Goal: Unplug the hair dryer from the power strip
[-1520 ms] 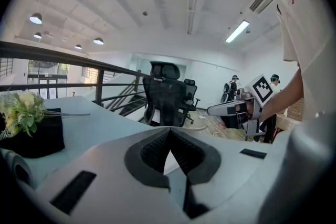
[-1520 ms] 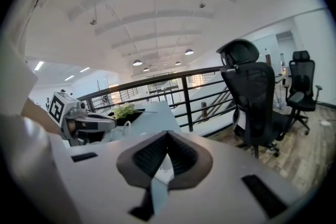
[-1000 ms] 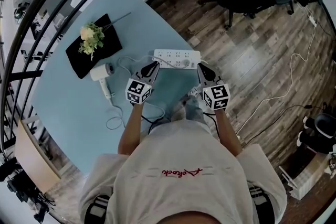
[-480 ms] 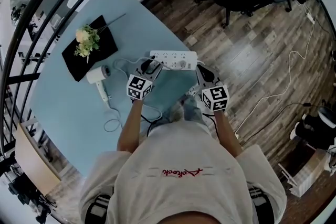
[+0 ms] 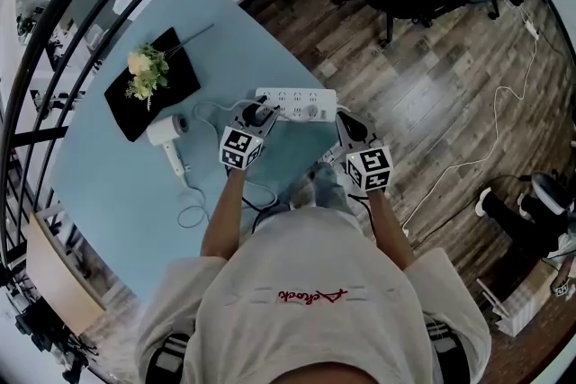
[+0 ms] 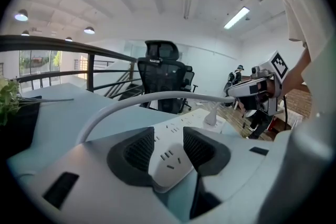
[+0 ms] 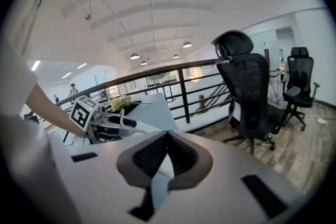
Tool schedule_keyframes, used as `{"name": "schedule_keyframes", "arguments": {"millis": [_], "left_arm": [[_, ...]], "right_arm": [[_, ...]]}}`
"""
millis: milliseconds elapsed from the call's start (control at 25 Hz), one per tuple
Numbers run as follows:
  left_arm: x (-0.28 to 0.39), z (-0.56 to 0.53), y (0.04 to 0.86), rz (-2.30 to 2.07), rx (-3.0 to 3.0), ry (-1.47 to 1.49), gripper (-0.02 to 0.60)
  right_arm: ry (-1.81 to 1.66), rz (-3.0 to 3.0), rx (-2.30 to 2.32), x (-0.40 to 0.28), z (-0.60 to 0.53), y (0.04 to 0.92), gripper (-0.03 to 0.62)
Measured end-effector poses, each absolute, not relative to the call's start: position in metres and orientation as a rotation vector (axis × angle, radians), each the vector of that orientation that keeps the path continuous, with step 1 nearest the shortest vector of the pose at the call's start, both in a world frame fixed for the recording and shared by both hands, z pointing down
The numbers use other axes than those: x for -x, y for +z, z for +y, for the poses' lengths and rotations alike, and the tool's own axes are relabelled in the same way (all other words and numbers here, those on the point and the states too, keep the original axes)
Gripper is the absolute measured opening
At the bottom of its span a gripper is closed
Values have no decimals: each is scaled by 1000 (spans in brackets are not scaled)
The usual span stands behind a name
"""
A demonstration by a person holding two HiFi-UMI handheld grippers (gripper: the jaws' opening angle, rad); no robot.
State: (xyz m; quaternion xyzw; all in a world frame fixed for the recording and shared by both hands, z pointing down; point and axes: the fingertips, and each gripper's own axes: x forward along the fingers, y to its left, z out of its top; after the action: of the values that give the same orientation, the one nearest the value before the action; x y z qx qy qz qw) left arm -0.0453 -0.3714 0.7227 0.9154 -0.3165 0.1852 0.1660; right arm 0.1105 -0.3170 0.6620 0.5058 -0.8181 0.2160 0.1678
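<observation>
Left tongs (image 5: 258,115), jaws just opened wide, hover at the power strip's (image 5: 297,103) left end in the head view; the hair dryer (image 5: 167,129) lies off to the left, seemingly still plugged in. Left gripper view: only sockets (image 6: 167,157) sit between the jaws, with the plug (image 6: 211,119) farther along, so closing here would miss it. Right gripper view: right tongs (image 7: 168,144) are pressed together, empty; the unheld strip may lift.

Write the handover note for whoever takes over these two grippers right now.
Left hand-held gripper: jaws have just opened and stand open over the left end of the power strip. Sockets show between them, pads not pressing.
Right hand-held gripper: shut, empty, near the strip's right end.
Hair dryer: lying on the table, left of the strip.
Plug: still seated in the strip.
Done: nothing pulled yet.
Left: probably steady the strip, grip the plug and pull it out.
</observation>
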Motion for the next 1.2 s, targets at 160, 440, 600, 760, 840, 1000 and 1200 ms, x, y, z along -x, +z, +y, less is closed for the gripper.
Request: {"name": "schedule_keyframes", "arguments": {"millis": [160,440,600,760,840,1000,1200], "left_arm": [[44,-372,724,-905,-2624,559,163],[43,-369,729,-917,-2670,652,167],[44,-370,730,-924,-2672,656,167],[44,-370,731,-924,-2670,645,167],[44,-369,731,-924,-2671,650,167],[44,-369,731,-925,-2669,658,167],[44,-369,730,-930,-2669,659,167]], "right_arm": [[625,-2343,-1398,-103,-317,667,18],[557,-2292,-1225,-88,-308,686,20],[502,-2264,-1166,-82,-310,690,21],[462,-2262,-1059,-71,-311,698,141],[434,-2254,-994,-63,-309,704,167],[415,-2243,-958,-53,-319,712,175],[436,-2188,-915,-48,-333,725,174]]}}
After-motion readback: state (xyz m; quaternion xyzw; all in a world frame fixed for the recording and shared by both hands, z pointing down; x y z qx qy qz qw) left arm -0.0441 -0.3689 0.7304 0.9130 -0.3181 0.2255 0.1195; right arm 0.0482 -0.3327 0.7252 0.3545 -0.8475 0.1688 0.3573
